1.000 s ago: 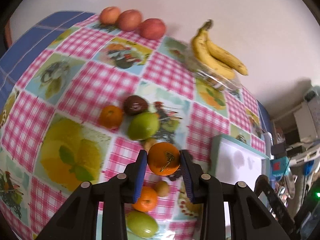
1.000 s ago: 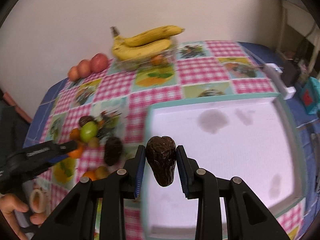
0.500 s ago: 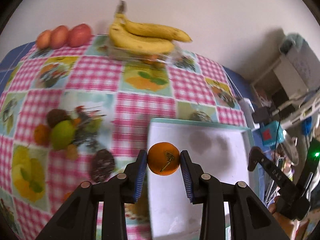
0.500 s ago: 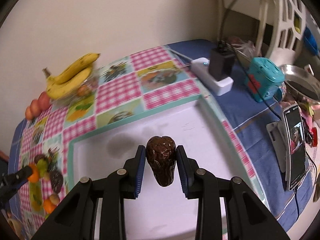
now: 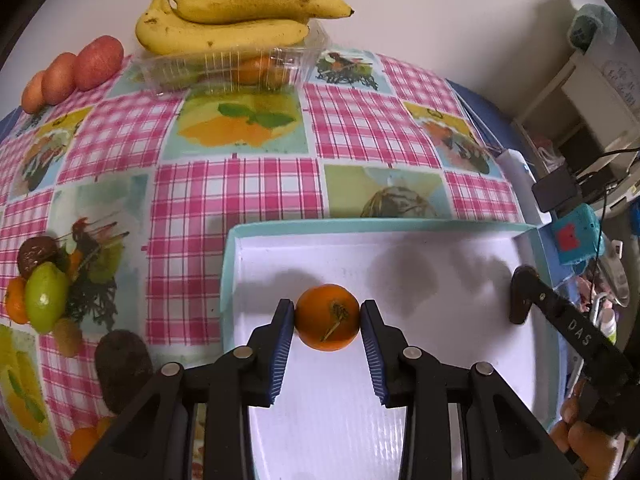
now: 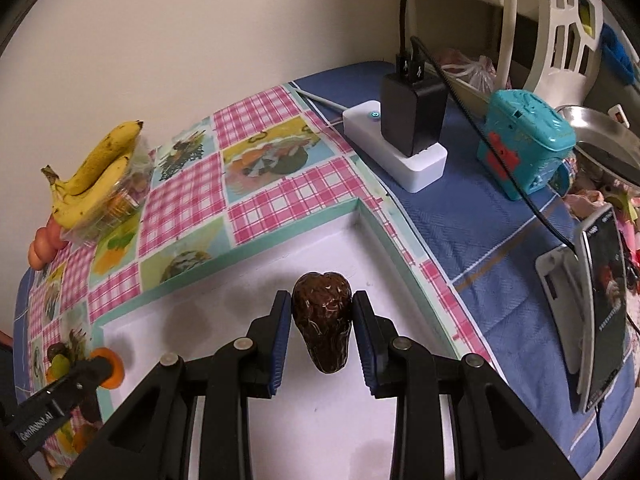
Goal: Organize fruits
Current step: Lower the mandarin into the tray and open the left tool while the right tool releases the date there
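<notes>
The orange (image 5: 327, 317) sits clenched between the jaws of the left gripper (image 5: 327, 320), now above the white tray (image 5: 440, 264); a second ago it was over the checked tablecloth (image 5: 236, 196), beside the fruit pile (image 5: 44, 292). The dark avocado (image 6: 322, 326), grasped by the right gripper (image 6: 321, 330), has also come further over the tray, towards its far corner. Both fruits look ready to set down. The avocado's long axis runs along the fingers, its broad end pointing away. The orange's stem faces the camera.

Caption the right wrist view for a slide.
Right gripper carries a dark avocado over the white tray; bananas behind.
</notes>
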A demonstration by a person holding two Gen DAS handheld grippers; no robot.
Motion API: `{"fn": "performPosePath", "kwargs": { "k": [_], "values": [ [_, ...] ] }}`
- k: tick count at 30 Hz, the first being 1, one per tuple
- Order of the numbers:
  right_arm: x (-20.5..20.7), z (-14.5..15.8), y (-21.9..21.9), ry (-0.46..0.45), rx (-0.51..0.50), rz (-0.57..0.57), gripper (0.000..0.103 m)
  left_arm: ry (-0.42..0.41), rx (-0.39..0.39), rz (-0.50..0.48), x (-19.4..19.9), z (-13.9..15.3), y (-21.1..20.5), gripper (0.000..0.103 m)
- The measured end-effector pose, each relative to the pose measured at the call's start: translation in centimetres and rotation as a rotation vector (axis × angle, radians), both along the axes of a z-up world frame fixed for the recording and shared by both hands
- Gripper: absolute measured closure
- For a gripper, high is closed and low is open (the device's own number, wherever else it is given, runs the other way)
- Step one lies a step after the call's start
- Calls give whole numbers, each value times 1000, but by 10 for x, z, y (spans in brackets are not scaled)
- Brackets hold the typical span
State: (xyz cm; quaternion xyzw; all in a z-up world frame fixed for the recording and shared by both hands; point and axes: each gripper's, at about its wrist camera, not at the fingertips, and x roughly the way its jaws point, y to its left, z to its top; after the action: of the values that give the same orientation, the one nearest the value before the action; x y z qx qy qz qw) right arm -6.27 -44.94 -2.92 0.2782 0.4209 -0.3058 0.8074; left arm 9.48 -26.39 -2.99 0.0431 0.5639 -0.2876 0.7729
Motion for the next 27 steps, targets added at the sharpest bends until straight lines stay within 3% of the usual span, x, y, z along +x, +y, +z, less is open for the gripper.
{"fn": "performPosePath", "kwargs": {
  "k": [5,17,25,27],
  "values": [
    [5,-15,-5,30,14,4,71,-9,12,-2,1,0,-4,67],
    [8,-15,-4,41,-5,17,71,-18,35,-9,-6,1,-6,62],
    [6,-4,0,58,-33,19,70,-40,15,33,-14,27,18,41],
    [4,2,2,59,-38,18,67,-48,13,50,-16,34,27,29]
  ]
}}
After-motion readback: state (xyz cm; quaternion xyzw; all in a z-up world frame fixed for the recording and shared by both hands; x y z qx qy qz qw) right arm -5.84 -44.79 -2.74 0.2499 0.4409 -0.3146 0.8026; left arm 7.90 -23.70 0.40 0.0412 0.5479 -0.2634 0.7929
